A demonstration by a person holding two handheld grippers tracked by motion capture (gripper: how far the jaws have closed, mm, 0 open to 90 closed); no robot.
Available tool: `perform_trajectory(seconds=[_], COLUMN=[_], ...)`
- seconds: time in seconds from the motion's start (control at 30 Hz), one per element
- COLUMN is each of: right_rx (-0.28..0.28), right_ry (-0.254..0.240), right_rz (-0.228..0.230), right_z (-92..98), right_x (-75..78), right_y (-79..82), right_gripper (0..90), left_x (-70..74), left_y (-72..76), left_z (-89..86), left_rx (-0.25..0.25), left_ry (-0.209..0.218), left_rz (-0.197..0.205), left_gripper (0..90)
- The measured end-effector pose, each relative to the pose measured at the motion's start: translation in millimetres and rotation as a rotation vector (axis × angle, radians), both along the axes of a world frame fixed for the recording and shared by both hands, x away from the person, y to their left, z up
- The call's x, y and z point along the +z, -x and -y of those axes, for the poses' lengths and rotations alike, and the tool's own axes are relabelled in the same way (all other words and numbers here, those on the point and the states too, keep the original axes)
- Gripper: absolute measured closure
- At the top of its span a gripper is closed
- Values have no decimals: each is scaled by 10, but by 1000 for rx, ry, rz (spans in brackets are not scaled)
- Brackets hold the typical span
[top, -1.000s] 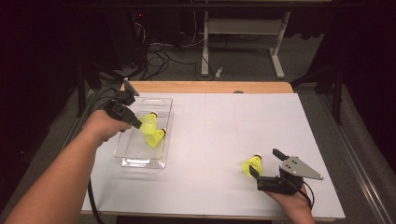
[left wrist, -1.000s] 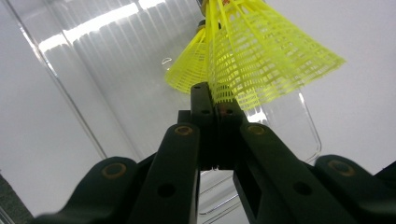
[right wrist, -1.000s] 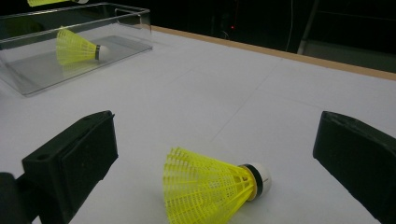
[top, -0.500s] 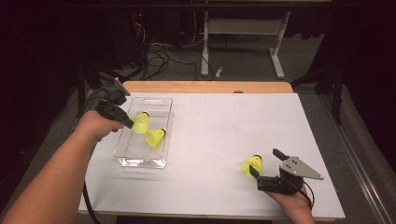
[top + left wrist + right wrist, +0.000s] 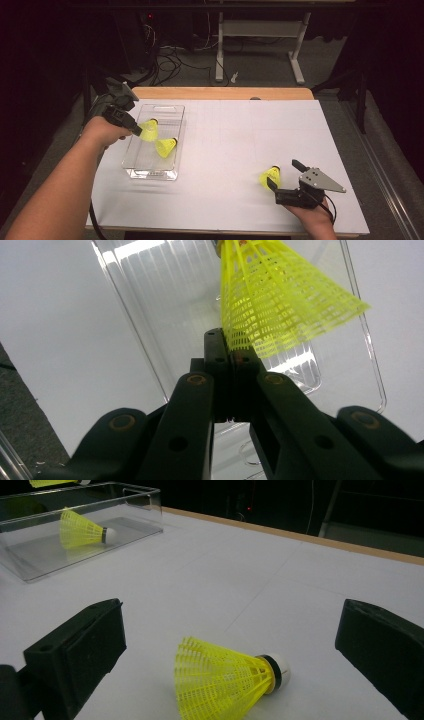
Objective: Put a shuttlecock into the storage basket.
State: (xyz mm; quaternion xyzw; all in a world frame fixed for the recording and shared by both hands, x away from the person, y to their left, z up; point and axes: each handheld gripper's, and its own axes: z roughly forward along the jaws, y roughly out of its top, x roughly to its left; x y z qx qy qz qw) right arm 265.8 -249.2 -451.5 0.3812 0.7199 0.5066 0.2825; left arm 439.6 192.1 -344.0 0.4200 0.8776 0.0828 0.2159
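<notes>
A white-covered bench (image 5: 225,150) is seen from above. Near its left edge stands a clear plastic tray (image 5: 131,150), with one yellow shuttlecock (image 5: 166,146) lying inside it. A second yellow shuttlecock (image 5: 149,129) is held just above the tray's left wall by the left tool (image 5: 136,131), whose jaws are clamped tight on the rim of its mesh skirt; in the left gripper view this held shuttlecock (image 5: 280,305) points away from the tool, cork end farthest.

Near the bench's front right corner, a third shuttlecock (image 5: 270,176) lies on its side. The right tool (image 5: 284,176) is spread wide and grips nothing. In the right gripper view that shuttlecock (image 5: 225,680) lies between the two jaws, its long axis running across the gap, cork toward the right-hand jaw. The right hand is judged nearer to it by far.
</notes>
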Motion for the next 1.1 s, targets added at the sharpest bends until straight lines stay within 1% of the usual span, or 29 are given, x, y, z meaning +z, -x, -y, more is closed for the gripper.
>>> perform_trajectory(seconds=[0.07,0.13,0.17,0.2,0.23,0.27,0.33,0.4,0.43,0.47,0.5,0.57,0.6,0.63,0.67,0.7,0.73,0.8,0.83,0.87,0.93,0.97,1.0,1.03,1.07,1.1], right_rx=[1,1,2,2,3,4,4,2,2,2,2,2,2,2,1,1,0,1,1,1,2,4,5,5,6,6], right_ry=[-1,-2,-1,-1,-1,-1,0,-1,1,1,0,1,1,3,3,2,0,0,1,1,3,4,5,7,6,6], right_rz=[-1,-4,-5,-3,-4,-4,-3,-2,-3,-3,-4,-2,-2,-1,-1,-1,-2,-3,-3,-4,-5,-5,-5,-5,-6,-5], right_z=[-2,-8,-12,-14,-17,-19,-18,-18,-16,-16,-16,-16,-17,-15,-14,-11,-11,-8,-9,-10,-13,-16,-19,-22,-24,-26], right_x=[-4,-5,-6,-7,-8,-8,-6,-5,-7,-7,-7,-7,-6,-6,-6,-5,-6,-10,-11,-12,-14,-16,-16,-15,-15,-16], right_y=[-3,-3,-2,-3,-2,-1,1,2,2,2,3,3,4,4,5,5,5,2,0,0,-3,-4,-4,-3,-1,-2], right_gripper=[5,5,4,4,5,4,4,4,5,5,4,5,5,4,5,5,4,5,5,4,5,4,4,5,5,5], left_x=[-11,-25,-35,-41,-58,-71,-94,-109,-117,-136,-139,-174,-199,-205,-233,-249,-284,-310,-315,-324,-338,-330,-346,-364,-375,-375], left_y=[-17,-40,-48,-63,-71,-84,-107,-127,-133,-144,-155,-171,-181,-195,-204,-206,-207,-220,-220,-218,-222,-240,-238,-233,-237,-253], left_z=[-12,-14,-22,-22,-32,-29,-32,-22,-19,-29,-19,-28,-31,-17,-27,-39,-63,-26,-33,-45,-41,4,-9,-25,-24,7], left_rx=[-10,1,-3,8,-4,9,8,18,19,8,30,23,29,68,69,56,32,83,71,43,33,106,80,40,38,92], left_ry=[-4,-3,-8,-6,-14,-24,-27,-27,-28,-38,-36,-43,-49,-41,-43,-41,-47,-50,-51,-55,-60,-49,-60,-73,-79,-75], left_rz=[3,0,2,-1,1,0,0,-5,-6,0,-9,-2,-3,-14,-17,-19,-18,-39,-35,-27,-20,-37,-30,-24,-22,-29], left_gripper=[897,897,897,897,897,897,897,897,897,897,897,897,897,897,897,897,897,896,896,896,896,896,896,896,895,895])
